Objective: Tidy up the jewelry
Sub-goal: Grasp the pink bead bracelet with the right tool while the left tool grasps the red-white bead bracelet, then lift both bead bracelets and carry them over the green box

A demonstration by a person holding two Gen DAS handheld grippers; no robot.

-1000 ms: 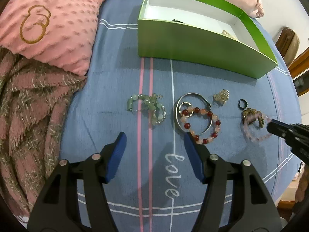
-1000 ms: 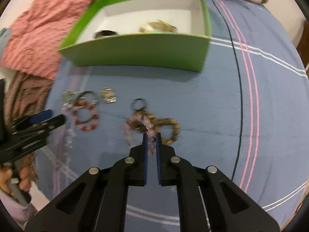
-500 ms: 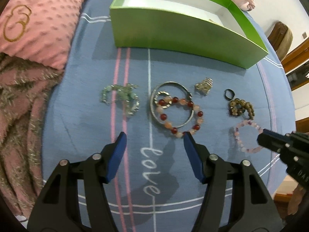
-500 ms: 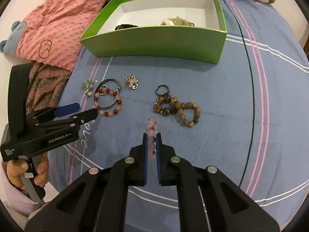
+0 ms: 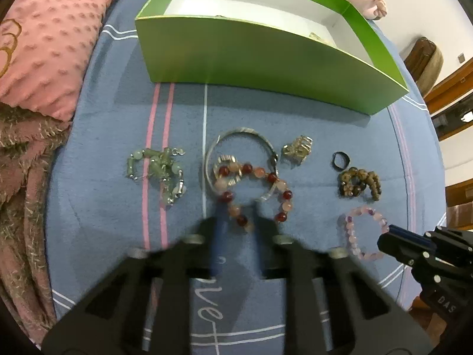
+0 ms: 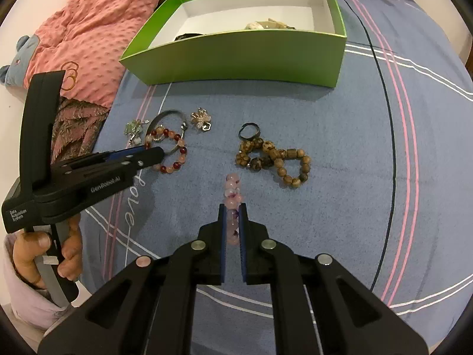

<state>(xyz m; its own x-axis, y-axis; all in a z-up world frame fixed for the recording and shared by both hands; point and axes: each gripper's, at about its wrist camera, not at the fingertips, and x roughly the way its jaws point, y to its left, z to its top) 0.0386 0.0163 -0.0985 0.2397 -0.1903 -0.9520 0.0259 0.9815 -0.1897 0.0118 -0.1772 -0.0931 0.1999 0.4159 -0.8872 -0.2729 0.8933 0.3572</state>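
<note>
The left gripper, wide open a moment ago, closes around the red-and-peach bead bracelet at frame centre; the right gripper still clamps the pink bracelet, the green box waiting above.

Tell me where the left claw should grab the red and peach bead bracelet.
Take the red and peach bead bracelet at its near arc, coming straight down with one finger inside the loop. It lies flat, and its far arc overlaps the silver bangle, while the near beads sit bare on the blue sheet just ahead of the left claw.
</note>
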